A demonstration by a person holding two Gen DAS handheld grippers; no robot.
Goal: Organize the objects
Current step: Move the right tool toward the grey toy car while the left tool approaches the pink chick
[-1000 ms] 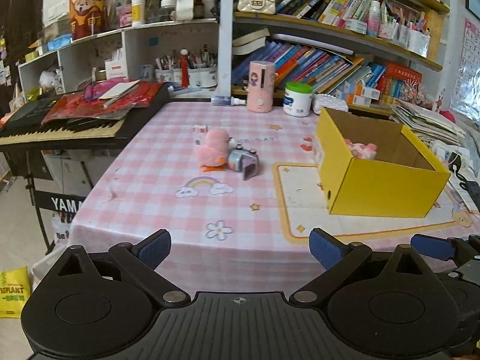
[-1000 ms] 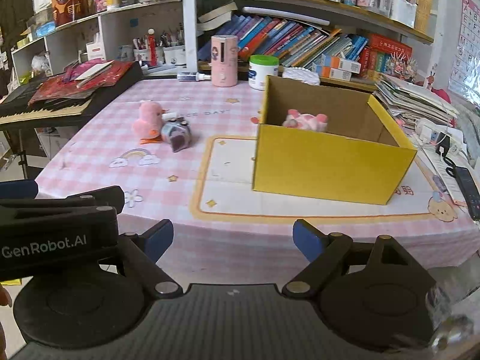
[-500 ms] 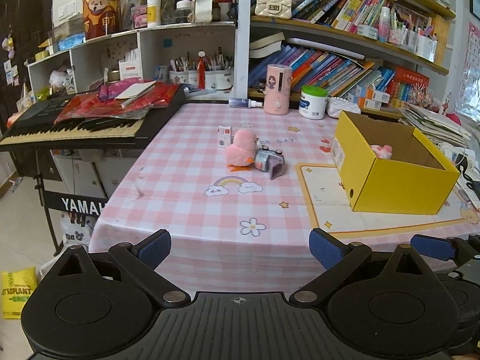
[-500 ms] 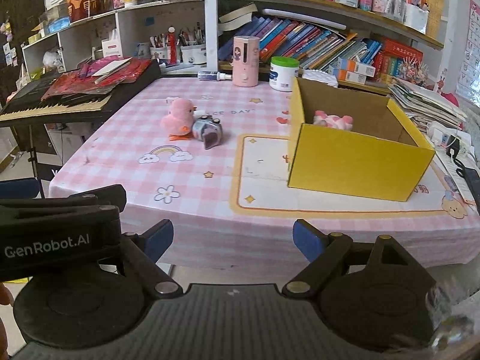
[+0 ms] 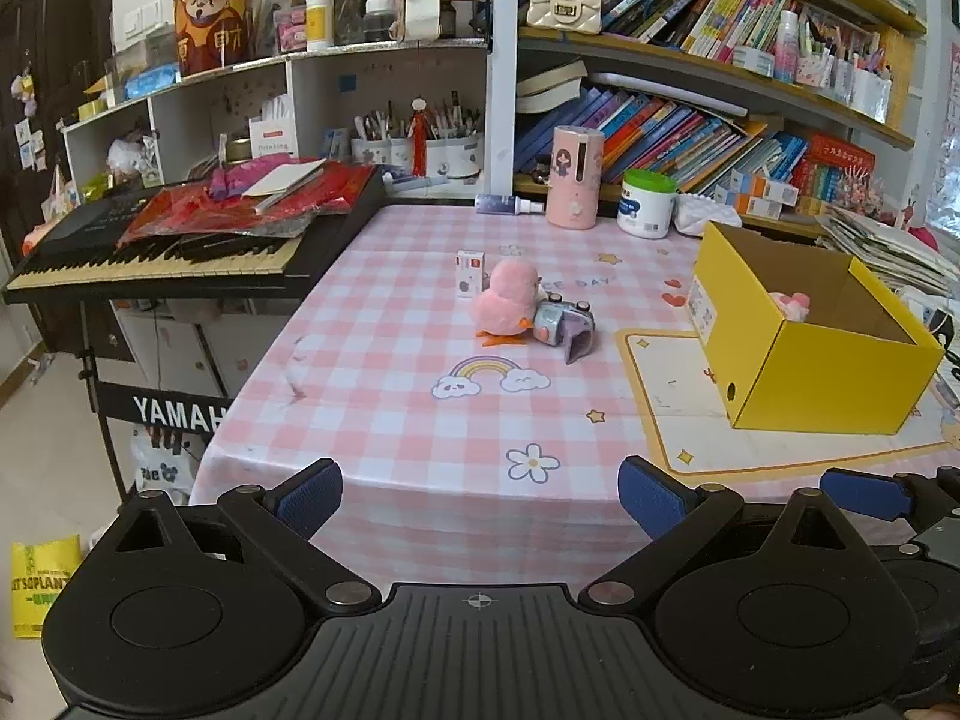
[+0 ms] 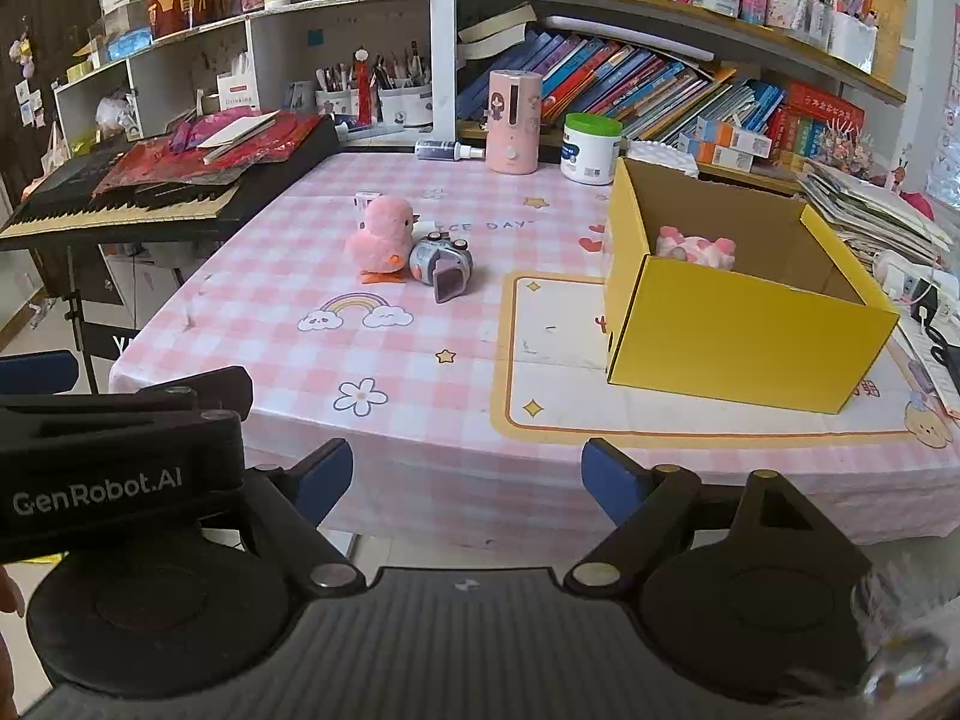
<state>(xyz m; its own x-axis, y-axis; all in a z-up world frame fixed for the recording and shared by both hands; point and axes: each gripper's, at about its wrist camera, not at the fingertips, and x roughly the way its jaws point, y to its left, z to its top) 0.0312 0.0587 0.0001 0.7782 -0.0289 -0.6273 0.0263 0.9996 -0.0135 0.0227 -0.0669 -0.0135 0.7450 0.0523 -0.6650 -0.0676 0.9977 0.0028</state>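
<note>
Both fisheye views are bright and evenly lit, with only soft shadows. Straight shelves point(image 5: 708, 60) bow near the edges, corners darken, and the far-right side glares pale.

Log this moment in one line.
left gripper open, empty | right gripper open, empty | chick, watch on table | box holds pink toy

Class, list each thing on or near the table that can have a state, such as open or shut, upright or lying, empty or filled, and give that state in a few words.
Yellow box: open, a pink soft toy inside.
Pink chick: upright on the table, next to the small watch.
Small watch: on the table beside the chick.
White tub: upright, green lid on.
Spray bottle: lying on its side.
Left tool: open, empty.
Right tool: open, empty.
</note>
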